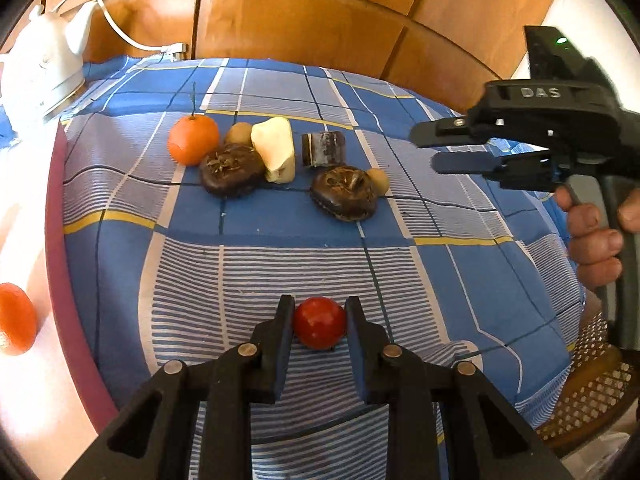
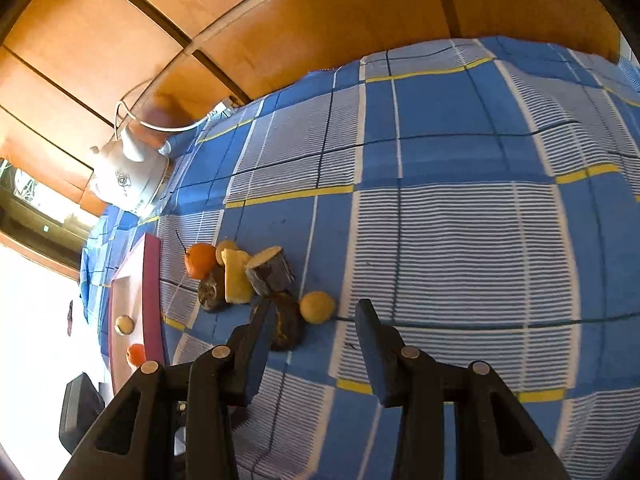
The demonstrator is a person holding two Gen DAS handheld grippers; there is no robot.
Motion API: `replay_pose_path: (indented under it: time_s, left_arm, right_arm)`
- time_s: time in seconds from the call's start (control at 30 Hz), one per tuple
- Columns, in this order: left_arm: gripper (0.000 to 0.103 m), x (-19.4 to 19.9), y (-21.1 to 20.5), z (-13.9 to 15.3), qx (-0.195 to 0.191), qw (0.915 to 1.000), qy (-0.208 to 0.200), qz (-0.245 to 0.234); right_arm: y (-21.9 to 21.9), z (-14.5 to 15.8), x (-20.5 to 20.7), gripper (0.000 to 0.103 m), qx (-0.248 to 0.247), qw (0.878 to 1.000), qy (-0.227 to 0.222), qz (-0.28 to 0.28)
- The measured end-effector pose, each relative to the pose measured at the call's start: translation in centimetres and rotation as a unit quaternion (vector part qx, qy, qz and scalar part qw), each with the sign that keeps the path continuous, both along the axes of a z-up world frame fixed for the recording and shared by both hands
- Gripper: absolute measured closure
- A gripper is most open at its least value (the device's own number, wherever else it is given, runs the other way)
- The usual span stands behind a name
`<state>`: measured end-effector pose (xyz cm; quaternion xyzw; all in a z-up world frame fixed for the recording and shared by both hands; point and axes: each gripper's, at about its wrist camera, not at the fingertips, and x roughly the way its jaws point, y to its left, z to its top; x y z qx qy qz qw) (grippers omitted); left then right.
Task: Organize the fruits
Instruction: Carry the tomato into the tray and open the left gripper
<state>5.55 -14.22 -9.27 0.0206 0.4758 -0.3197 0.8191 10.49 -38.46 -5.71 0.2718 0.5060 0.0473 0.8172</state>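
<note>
My left gripper (image 1: pixel 320 322) is shut on a small red fruit (image 1: pixel 319 322), held just above the blue checked cloth (image 1: pixel 280 256). Farther off lie an orange (image 1: pixel 193 139), two dark brown pieces (image 1: pixel 232 169), a pale yellow chunk (image 1: pixel 276 148), a small log piece (image 1: pixel 323 148) and two little tan fruits (image 1: pixel 378 180). My right gripper (image 2: pixel 316 328) is open and empty, hovering just short of one tan fruit (image 2: pixel 317 307) and a dark piece (image 2: pixel 286 326). It also shows in the left wrist view (image 1: pixel 436 150), at the right.
A pink-rimmed white tray (image 1: pixel 56 240) lies at the left and holds an orange fruit (image 1: pixel 16 318); the right wrist view shows a pale fruit (image 2: pixel 124 324) in it too. A white iron (image 1: pixel 44 68) with its cord stands at the back left. Wooden panels (image 1: pixel 320 20) are behind.
</note>
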Motion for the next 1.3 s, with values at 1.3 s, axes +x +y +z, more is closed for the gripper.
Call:
replay_pose_path:
  time_s: [1.3]
  left_arm:
    - [0.077, 6.3, 13.3, 7.8, -0.075, 0.9833, -0.03, 0.163]
  right_arm:
    - [2.6, -3.8, 2.6, 0.078, -0.044, 0.997, 0.048, 0.036]
